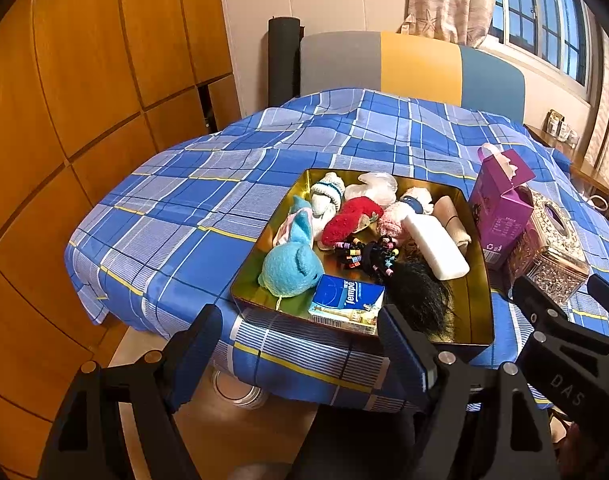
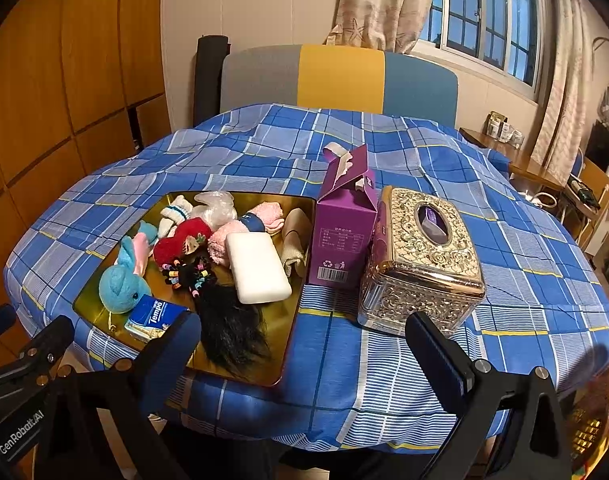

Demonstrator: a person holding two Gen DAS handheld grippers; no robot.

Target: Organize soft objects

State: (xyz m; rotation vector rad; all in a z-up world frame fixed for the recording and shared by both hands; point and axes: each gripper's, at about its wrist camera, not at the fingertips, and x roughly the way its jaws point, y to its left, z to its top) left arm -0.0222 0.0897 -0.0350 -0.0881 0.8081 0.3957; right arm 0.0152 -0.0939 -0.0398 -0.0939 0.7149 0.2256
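A gold metal tray (image 1: 478, 280) (image 2: 296, 344) sits on the blue checked tablecloth. In it lie a blue plush toy (image 1: 290, 266) (image 2: 118, 284), a Tempo tissue pack (image 1: 346, 304) (image 2: 154, 318), a red knitted piece (image 1: 350, 218) (image 2: 176, 242), a white soft pack (image 1: 436, 246) (image 2: 256, 268), a black hair piece with coloured beads (image 1: 416, 292) (image 2: 228, 320), pink and white socks and a beige cloth. My left gripper (image 1: 300, 344) is open and empty at the tray's near edge. My right gripper (image 2: 304, 344) is open and empty, just in front of the tray's right corner.
A purple carton (image 1: 500, 208) (image 2: 344, 232) stands right of the tray, beside an ornate gold tissue box (image 1: 552, 248) (image 2: 420, 260). A grey, yellow and blue chair back (image 2: 336, 76) is behind the table. Wooden cabinets stand at left, a window at right.
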